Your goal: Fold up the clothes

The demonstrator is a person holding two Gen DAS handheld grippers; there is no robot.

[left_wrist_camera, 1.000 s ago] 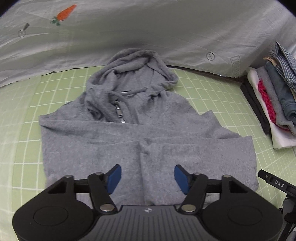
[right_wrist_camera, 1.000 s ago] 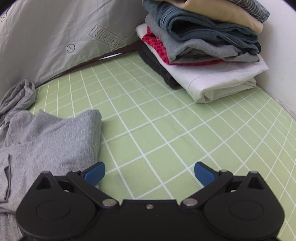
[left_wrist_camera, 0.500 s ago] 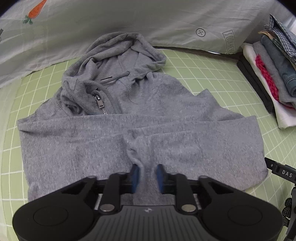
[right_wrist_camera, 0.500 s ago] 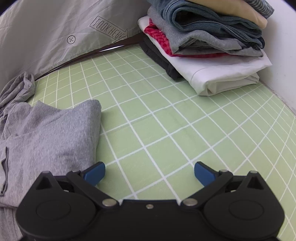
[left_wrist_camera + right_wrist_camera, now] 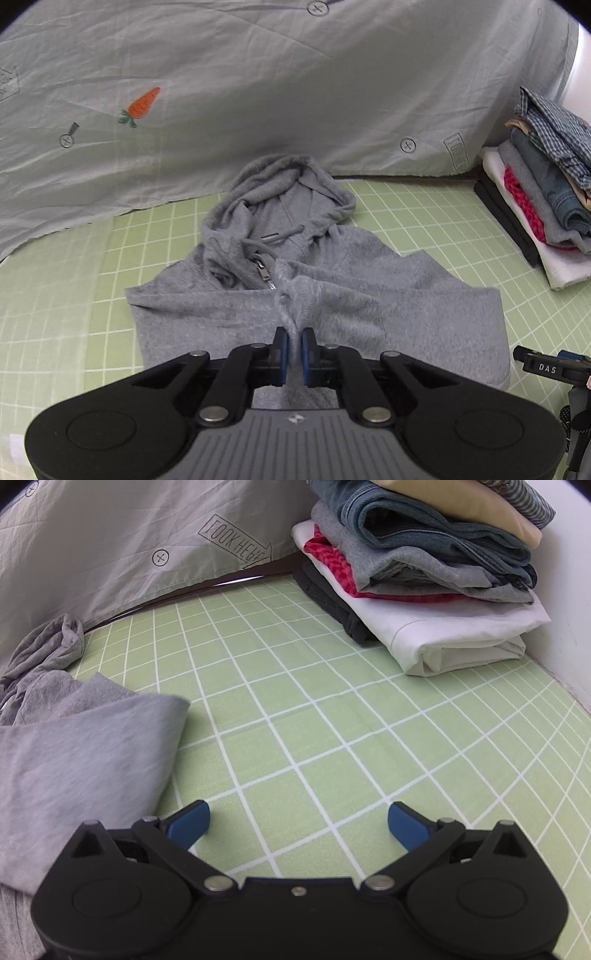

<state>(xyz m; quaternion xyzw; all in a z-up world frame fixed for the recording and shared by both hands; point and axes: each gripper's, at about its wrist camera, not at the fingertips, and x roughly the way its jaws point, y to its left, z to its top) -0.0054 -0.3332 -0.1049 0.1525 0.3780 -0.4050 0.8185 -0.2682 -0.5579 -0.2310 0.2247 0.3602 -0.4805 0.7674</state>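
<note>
Grey hoodie lies spread on the green grid mat, its hood toward the pale printed sheet at the back and its zipper pull just below the hood. Both sleeves are folded across the body. The left gripper has just closed its jaws to a narrow gap and pinches a ridge of the hoodie's fabric at the middle of the near edge, where the two cuffs meet; the cloth rises in a small peak into the blue pads. To the right of the hoodie, well apart from it, a stack of folded clothes sits against the white wall. The right gripper hangs over bare mat just beside the hoodie's right edge, jaws spread wide with nothing between them.
</note>
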